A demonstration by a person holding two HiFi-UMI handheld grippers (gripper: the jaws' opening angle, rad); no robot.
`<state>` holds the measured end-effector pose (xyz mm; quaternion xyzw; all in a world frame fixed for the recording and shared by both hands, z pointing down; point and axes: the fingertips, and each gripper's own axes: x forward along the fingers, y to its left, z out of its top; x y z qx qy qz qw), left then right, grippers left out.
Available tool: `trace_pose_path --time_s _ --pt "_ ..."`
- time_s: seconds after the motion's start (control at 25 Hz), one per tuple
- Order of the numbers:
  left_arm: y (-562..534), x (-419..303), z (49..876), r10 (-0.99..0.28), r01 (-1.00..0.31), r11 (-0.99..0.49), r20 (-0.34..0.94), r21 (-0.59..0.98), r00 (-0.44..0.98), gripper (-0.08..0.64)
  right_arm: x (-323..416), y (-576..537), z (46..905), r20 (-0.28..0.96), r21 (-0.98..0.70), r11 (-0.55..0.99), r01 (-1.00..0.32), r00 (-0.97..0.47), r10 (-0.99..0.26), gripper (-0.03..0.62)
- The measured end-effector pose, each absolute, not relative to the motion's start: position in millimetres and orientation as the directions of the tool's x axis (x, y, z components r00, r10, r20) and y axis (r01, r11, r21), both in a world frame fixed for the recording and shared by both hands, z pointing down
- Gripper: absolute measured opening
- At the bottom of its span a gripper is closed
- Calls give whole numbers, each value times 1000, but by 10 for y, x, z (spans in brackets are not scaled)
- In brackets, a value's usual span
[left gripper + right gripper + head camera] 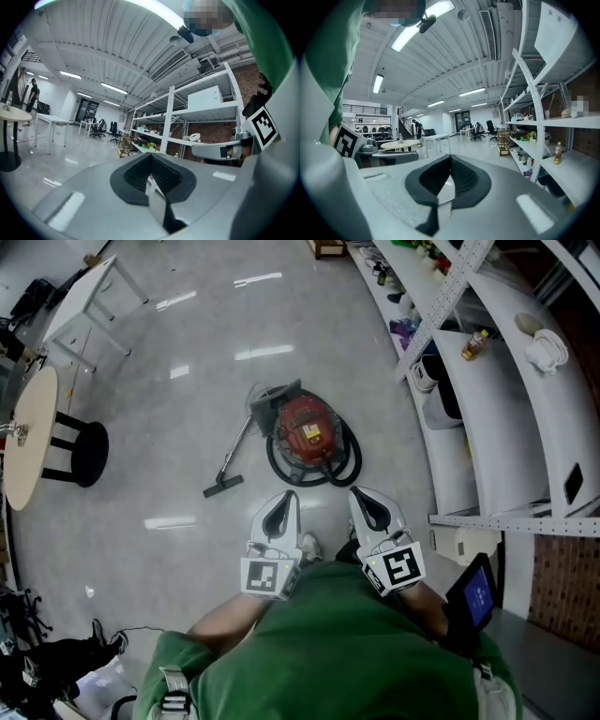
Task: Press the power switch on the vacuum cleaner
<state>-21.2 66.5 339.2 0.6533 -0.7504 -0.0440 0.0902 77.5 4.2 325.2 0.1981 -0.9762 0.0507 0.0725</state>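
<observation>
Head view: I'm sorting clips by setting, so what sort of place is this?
Probably a large open workspace, part office, part storeroom: white metal shelving stocked with odds and ends against a brick wall, desks and office chairs across a polished floor, and a red vacuum cleaner parked on it.

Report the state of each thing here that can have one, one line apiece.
left gripper: shut, empty
right gripper: shut, empty
vacuum cleaner: on the floor, untouched
hose: coiled around the vacuum cleaner
floor nozzle: lying on the floor
</observation>
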Motion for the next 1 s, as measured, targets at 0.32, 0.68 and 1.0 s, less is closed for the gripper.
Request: trace_pose_path --time_s 0.32,0.68,1.0 --pt "312 -387 3383 -955 -940 294 97 171 -281 8 530 -468 3249 150 -80 960 -267 -956 -254 0" --pt "-337 -349 3430 -907 -896 419 112 144 -406 8 431 -1213 3322 141 -104 986 -133 -983 -118 0" --pt "-731 -313 3432 -860 -853 508 118 115 -496 8 388 -1707 3411 129 -127 990 -57 -991 -41 0"
